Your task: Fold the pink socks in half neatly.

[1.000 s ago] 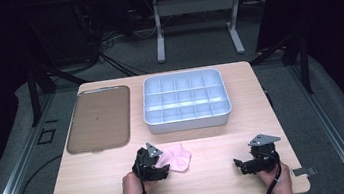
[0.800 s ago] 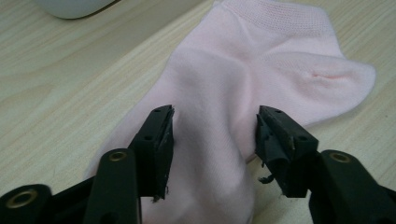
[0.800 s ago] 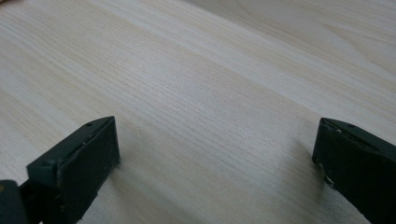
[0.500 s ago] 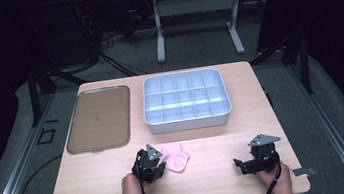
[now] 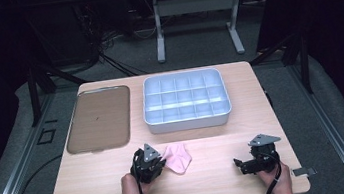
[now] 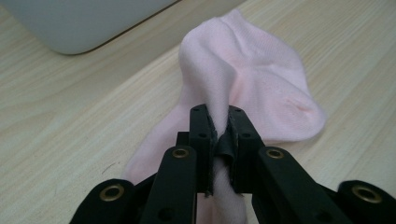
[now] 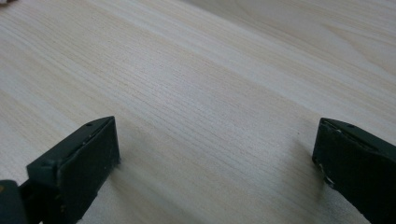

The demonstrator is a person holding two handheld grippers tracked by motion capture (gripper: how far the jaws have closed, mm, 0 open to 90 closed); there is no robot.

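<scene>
Left gripper has just been closing, now pinching the pink sock — lift slowly toward the divided tray at 12 o'clock; right gripper spread wide.

No readable writing in these pictures

There are no letters, numbers, brands or signs that can be read on the table, on the divided box, on the flat tray or on the pink sock.
</scene>
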